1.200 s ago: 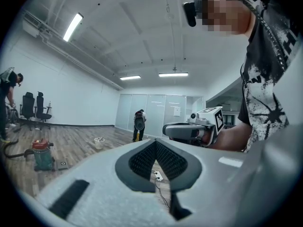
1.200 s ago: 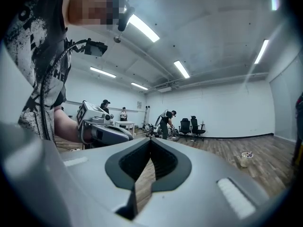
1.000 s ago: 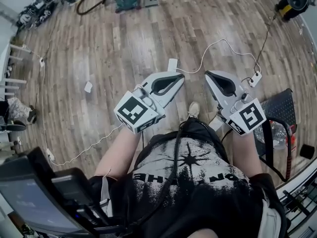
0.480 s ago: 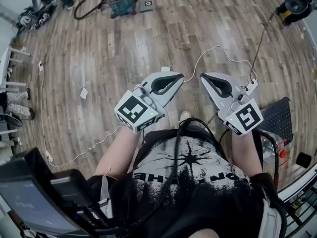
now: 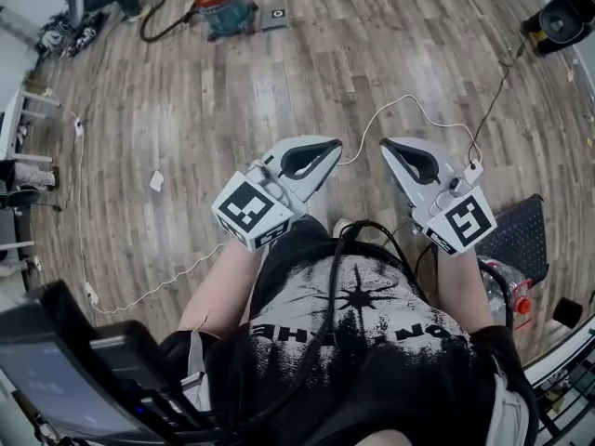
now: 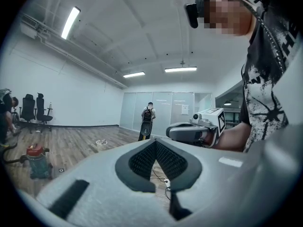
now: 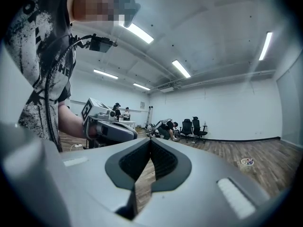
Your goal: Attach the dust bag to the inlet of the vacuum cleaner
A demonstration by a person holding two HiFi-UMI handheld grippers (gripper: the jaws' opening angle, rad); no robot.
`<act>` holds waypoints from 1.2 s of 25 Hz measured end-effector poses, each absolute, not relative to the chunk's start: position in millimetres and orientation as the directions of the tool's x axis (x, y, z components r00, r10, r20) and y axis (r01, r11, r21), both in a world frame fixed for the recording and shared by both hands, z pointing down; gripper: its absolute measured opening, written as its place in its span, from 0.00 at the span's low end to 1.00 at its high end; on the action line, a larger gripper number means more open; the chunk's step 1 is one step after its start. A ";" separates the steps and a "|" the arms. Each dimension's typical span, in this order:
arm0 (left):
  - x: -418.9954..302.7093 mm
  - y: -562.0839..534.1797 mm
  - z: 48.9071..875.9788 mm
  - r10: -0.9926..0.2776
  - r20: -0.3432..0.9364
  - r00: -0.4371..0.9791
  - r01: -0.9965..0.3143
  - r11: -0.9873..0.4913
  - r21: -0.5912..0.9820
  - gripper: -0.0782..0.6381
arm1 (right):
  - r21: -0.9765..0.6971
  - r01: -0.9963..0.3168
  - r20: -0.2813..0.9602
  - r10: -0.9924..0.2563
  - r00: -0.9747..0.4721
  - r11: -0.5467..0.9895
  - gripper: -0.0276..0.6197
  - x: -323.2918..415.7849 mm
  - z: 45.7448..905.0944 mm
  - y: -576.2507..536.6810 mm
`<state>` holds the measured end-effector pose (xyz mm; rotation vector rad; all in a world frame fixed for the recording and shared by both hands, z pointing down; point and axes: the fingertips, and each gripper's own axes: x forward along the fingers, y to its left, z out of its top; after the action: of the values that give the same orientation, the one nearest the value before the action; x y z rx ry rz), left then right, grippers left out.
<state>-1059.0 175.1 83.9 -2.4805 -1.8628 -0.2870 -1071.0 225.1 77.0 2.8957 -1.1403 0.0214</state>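
From the head view, the wooden floor (image 5: 232, 110) has slid slightly down the frame compared with a second ago. The vacuum cleaner (image 5: 221, 7), with a red lid and a blue-green drum, now sits a little lower at the top left. The white scrap of paper (image 5: 156, 181) at the left and the white power strip (image 5: 472, 170) at the right have also dropped lower. The black basket (image 5: 521, 235) has moved toward the lower right edge.

The two tools keep the same pose at the centre of the frame, side by side and apart from each other. The left tool (image 5: 327, 147) is closed with its dark pads meeting, and nothing is between them. The right tool (image 5: 392, 149) is likewise closed and empty.

The vacuum cleaner stands on the floor well apart from both tools, far above and to the left of them. Its dark hose (image 5: 153, 28) curls away to its left, and a small dark square plate (image 5: 274, 14) lies just to its right. In the left gripper view the vacuum cleaner (image 6: 37, 161) appears at the lower left, distant, beyond the closed jaws.
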 end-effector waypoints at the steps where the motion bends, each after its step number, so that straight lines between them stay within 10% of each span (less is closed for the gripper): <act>1: -1056.5 176.5 85.7 0.949 0.169 0.267 0.954 -0.285 0.091 0.11 | 0.016 -0.682 0.019 -0.681 0.732 -0.731 0.05 -1067.5 77.1 227.1; 30: -793.3 151.7 82.6 0.979 0.097 0.178 0.977 -0.188 0.098 0.11 | 0.065 -0.661 0.053 -0.659 0.751 -0.748 0.05 -810.7 68.6 173.0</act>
<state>-793.3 151.7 82.6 -2.4214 -2.0103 -0.2170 -810.7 173.0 68.6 2.8650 -1.0814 0.0405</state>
